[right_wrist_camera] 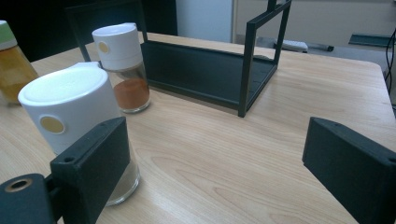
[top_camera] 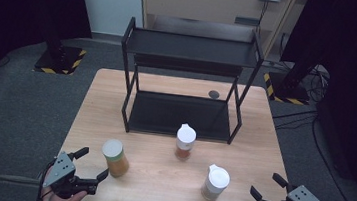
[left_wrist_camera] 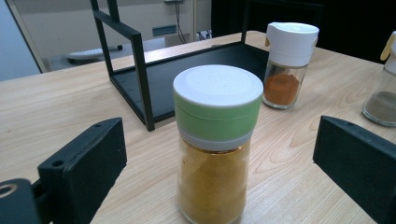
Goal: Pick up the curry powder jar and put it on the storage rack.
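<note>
Grey carpet floor around a light wood table (top_camera: 158,179), black two-shelf rack (top_camera: 186,81) at its back; left gripper (top_camera: 90,164) jaws wide by green-lidded jar (top_camera: 115,157); right gripper (top_camera: 268,186) jaws wide, holding nothing

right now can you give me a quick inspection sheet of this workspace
surface: wooden table, dry, unmarked
job's things: green-lidded spice jar upright between the left gripper's jaws, untouched; two white-capped jars upright; black two-tier rack, shelves bare
clutter: small dark disc near the rack
grippers: left open; right gripper open beside the near white-capped jar
cables: some on the floor at far right
surroundings: grey floor, striped stand bases
</note>
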`<state>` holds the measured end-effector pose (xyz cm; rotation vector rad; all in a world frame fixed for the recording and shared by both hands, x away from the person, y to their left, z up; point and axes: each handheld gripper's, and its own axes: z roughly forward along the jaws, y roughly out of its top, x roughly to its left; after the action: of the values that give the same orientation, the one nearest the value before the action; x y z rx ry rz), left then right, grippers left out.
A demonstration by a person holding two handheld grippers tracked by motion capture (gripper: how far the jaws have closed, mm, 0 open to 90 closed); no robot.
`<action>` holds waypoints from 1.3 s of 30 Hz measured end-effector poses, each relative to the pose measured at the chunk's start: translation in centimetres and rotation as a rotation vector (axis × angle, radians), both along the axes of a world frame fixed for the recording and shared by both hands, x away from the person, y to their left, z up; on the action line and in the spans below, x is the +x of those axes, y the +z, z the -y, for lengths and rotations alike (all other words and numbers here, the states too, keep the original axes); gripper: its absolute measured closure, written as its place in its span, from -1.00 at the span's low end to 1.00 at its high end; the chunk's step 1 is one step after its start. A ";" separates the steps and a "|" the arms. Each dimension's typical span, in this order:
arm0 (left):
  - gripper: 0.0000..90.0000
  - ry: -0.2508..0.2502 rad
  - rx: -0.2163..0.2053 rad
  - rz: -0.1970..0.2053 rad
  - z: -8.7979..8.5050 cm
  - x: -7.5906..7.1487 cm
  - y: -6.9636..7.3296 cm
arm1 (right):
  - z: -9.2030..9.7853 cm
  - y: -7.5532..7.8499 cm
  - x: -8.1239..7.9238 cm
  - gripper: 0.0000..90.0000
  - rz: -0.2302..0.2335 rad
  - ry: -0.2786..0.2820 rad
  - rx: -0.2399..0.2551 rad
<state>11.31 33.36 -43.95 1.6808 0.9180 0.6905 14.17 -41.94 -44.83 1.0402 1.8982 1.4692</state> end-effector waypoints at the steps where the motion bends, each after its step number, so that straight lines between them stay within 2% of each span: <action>1: -0.96 0.004 -0.002 -0.005 0.0 0.0 0.1 | 0.0 0.0 0.0 -0.82 0.000 0.000 0.003; 11: -0.96 -0.010 0.005 -0.035 0.3 0.6 1.2 | 0.1 -0.1 0.0 -0.82 -0.001 0.000 0.007; 20: -0.95 -0.014 0.029 -0.045 0.9 1.6 1.9 | 0.1 -0.1 0.1 -0.82 -0.003 0.001 0.010; 30: -0.94 -0.012 0.051 -0.060 2.0 2.8 2.3 | 0.1 -0.1 0.1 -0.81 -0.004 0.002 0.010; 39: -0.91 -0.001 0.044 -0.066 2.5 3.7 2.2 | 0.1 -0.1 0.1 -0.81 -0.004 0.003 0.009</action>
<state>15.05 30.81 -41.74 1.7520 0.9537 0.6627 14.31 -42.03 -44.96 1.0457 1.8985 1.4799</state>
